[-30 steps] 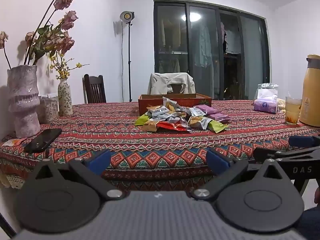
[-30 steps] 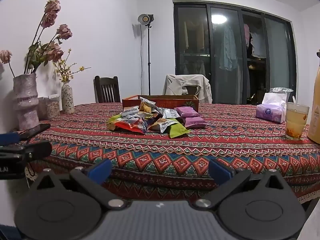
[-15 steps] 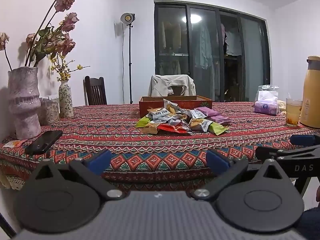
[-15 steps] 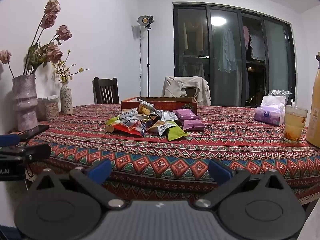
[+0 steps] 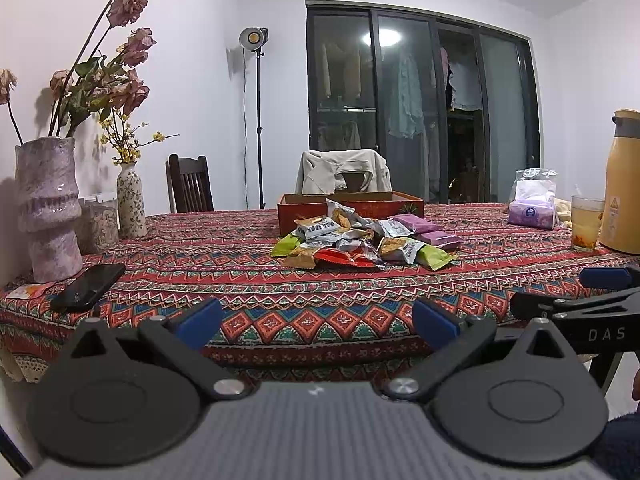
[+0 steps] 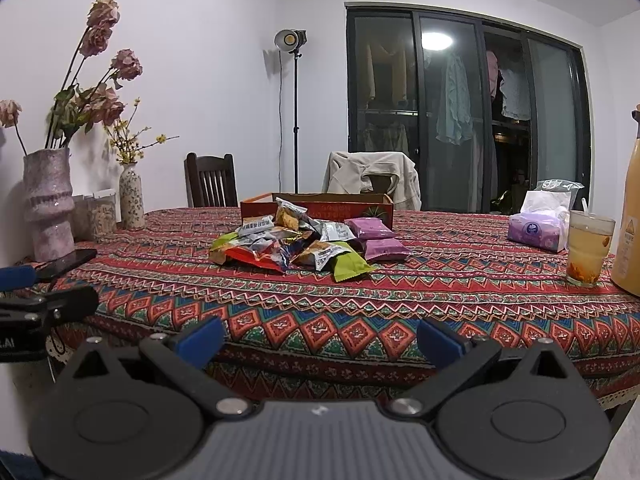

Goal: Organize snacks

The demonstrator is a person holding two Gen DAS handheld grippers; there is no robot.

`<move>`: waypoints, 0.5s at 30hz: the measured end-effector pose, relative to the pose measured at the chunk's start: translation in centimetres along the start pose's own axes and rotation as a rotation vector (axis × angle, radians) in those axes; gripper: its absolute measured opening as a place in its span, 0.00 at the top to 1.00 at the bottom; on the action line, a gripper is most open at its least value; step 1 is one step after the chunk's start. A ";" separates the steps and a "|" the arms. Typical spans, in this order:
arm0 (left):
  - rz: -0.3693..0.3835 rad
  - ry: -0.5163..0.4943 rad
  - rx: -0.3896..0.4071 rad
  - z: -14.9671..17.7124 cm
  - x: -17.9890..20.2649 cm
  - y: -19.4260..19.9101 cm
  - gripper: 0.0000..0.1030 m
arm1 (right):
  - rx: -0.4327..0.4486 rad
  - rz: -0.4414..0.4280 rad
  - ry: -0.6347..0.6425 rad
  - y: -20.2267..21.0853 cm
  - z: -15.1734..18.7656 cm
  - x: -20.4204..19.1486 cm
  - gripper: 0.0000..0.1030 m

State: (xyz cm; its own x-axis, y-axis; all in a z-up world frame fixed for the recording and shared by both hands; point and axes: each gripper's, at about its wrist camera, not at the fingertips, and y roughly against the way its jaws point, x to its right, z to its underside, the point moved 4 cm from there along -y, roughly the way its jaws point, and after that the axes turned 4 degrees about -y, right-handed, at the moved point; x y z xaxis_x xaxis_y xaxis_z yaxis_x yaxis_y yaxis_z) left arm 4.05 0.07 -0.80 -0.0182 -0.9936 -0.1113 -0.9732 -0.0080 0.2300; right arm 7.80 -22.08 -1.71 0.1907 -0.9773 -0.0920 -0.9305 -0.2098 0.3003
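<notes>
Left tool [image 5: 316, 322] and right tool [image 6: 320, 338] both spread apart, empty, low in frame; snack pile [image 6: 294, 246] mid-frame on counter [image 6: 440, 288].

- The cardboard box [image 5: 404, 202] hides its inside behind its wall and the snack pile [image 5: 360, 240]
- The flask [image 6: 630, 220] is cut by the right edge
- Print on the packets is too small to read
</notes>
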 end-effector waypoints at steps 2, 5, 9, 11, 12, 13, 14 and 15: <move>0.000 -0.002 0.002 0.0 0.0 0.1 0.00 | 0.000 -0.003 0.004 0.0 0.0 -0.1 0.00; 0.002 -0.002 0.003 0.0 0.1 0.1 0.00 | 0.001 -0.004 0.007 0.0 -0.1 -0.2 0.00; 0.007 -0.004 0.000 0.0 0.1 0.1 0.00 | -0.005 -0.003 0.002 0.0 0.1 -0.1 0.00; 0.005 -0.004 0.001 0.0 0.1 0.1 0.00 | -0.009 -0.005 -0.001 0.0 0.1 -0.1 0.00; 0.005 -0.004 0.002 0.0 0.1 0.1 0.00 | -0.011 -0.005 -0.001 0.0 0.2 -0.2 0.00; 0.004 -0.003 0.003 0.0 0.1 0.1 0.00 | -0.010 -0.006 0.001 0.0 0.2 -0.2 0.00; 0.004 -0.003 0.004 0.0 0.1 0.1 0.00 | -0.009 -0.006 0.003 0.0 0.2 -0.2 0.00; 0.005 -0.004 0.004 0.0 0.1 0.1 0.00 | -0.010 -0.006 0.005 -0.1 0.1 -0.3 0.00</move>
State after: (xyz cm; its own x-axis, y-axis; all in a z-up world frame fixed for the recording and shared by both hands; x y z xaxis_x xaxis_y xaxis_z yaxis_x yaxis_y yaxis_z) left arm 3.93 -0.07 -0.74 -0.0240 -0.9932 -0.1139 -0.9739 -0.0025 0.2269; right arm 7.76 -21.78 -1.84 0.1981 -0.9761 -0.0892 -0.9262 -0.2162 0.3090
